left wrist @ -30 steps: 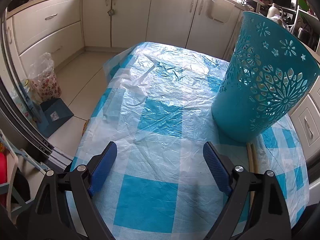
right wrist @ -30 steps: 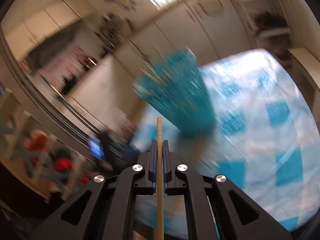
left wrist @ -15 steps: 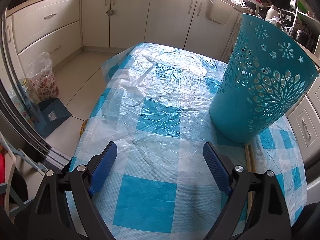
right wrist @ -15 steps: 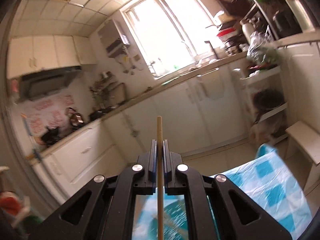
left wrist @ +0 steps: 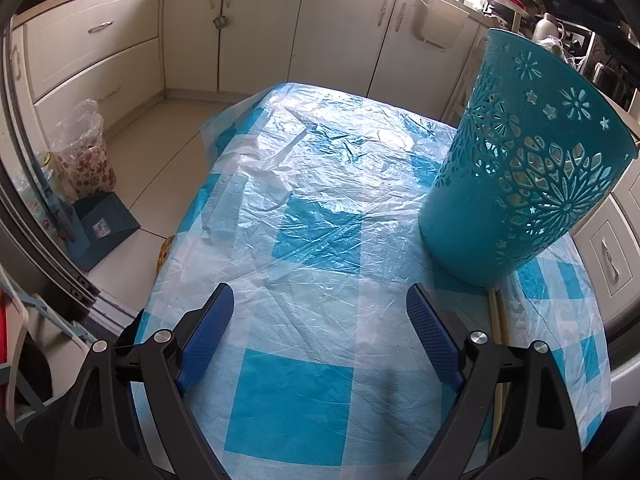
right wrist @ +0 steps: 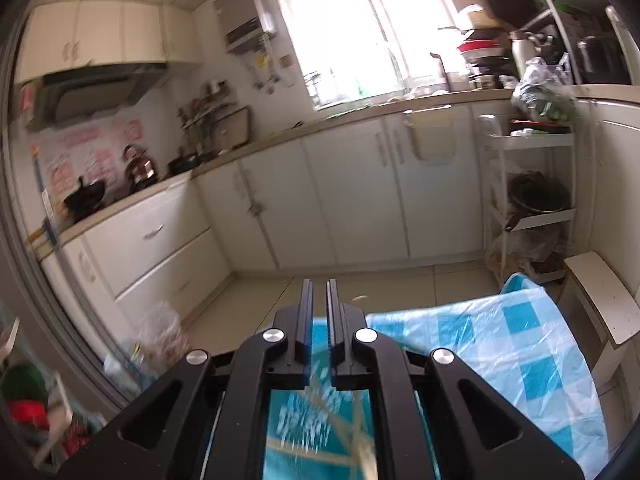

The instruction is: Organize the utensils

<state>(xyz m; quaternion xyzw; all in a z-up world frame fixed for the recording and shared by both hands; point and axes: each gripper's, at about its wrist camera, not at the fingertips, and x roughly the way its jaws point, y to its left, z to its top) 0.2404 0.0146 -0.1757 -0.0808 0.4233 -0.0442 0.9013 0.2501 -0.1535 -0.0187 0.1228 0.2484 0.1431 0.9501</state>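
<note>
Two grippers differ: the left gripper [left wrist: 320, 332] gapes empty, basket [left wrist: 520, 172] beyond its right jaw. The right gripper [right wrist: 317, 312] is clenched empty above chopsticks [right wrist: 352, 432], likely just dropped in.

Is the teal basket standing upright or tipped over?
Upright: the teal basket stands on its base on the checkered tablecloth, open rim up.

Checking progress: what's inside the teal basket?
Right wrist view: thin pale wooden sticks, probably chopsticks, lie crossed inside the teal basket, blurred. The right gripper hides most of the interior, so no count. Left view: outer wall only.
</note>
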